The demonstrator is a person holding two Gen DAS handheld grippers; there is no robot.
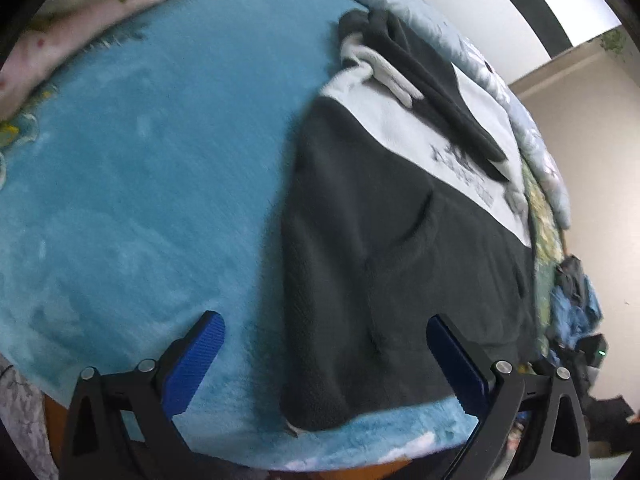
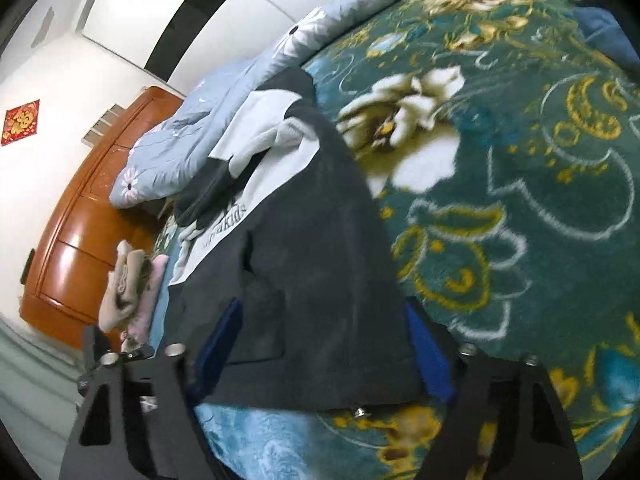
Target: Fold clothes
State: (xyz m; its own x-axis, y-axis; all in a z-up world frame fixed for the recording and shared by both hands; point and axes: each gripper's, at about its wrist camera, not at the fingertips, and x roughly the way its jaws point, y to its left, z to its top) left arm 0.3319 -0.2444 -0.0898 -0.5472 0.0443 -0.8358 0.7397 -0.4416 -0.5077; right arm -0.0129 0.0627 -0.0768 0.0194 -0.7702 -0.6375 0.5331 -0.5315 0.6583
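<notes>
Both are hovering spread and empty: left hand-held gripper (image 1: pixel 324 360) and right hand-held gripper (image 2: pixel 324 344) are straddling the dark jacket (image 1: pixel 400 280) hem on the bed (image 1: pixel 140 180), apparently lining up a fold.

White walls (image 2: pixel 52 184) all round, plain and evenly lit. Red square decoration (image 2: pixel 21 122) with a gold figure hung on the wall in the right wrist view. Below it, a glossy orange-brown wooden headboard (image 2: pixel 76 240) catching bright reflections. Large white panels (image 2: pixel 160 4) split by a broad black stripe (image 2: pixel 208 12) behind the bed. Pale blue flowered quilt (image 2: pixel 188 136) bunched along the far edge of the bed. Bed covered partly by a plain teal plush blanket (image 1: pixel 132 184), partly by a dark green blanket (image 2: pixel 520 200) patterned with white and gold flowers. Heap of blue and dark cloth (image 1: pixel 576 300) off the bed's edge in the left wrist view, blurred.
</notes>
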